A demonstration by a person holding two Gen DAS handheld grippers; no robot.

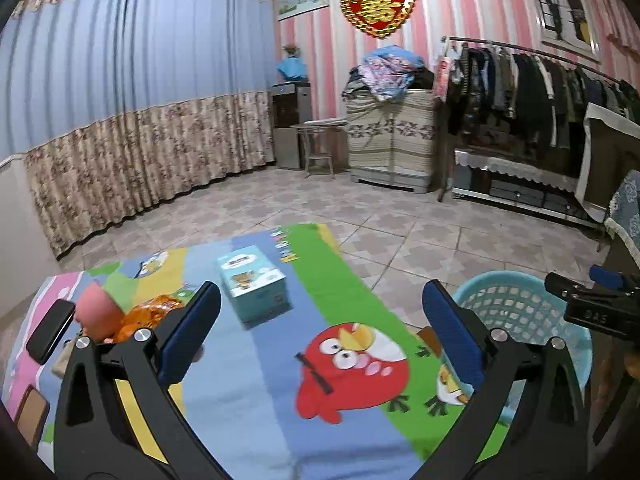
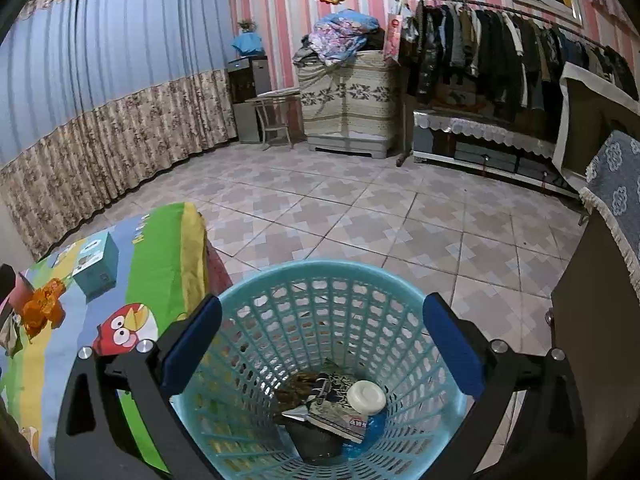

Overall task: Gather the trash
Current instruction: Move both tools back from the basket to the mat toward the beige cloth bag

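Observation:
My right gripper (image 2: pixel 322 306) stands open directly above a teal plastic basket (image 2: pixel 320 276), with nothing between its fingers. In the basket's bottom lie a white round lid (image 2: pixel 366 397), a printed wrapper (image 2: pixel 340 408) and a dark cup (image 2: pixel 316 438). My left gripper (image 1: pixel 320 296) is open and empty over the cartoon tablecloth (image 1: pixel 260 400). A crumpled orange wrapper (image 1: pixel 152 312) and a pink cup (image 1: pixel 98 312) lie just left of its left finger. The basket (image 1: pixel 520 304) stands on the floor off the table's right side.
A light blue tissue box (image 1: pixel 254 284) stands on the cloth ahead of the left gripper. A black phone (image 1: pixel 50 332) lies at the table's left edge. Tiled floor stretches beyond to curtains, a covered cabinet (image 1: pixel 390 140) and a clothes rack (image 1: pixel 540 92). A dark cabinet (image 2: pixel 600 320) stands right of the basket.

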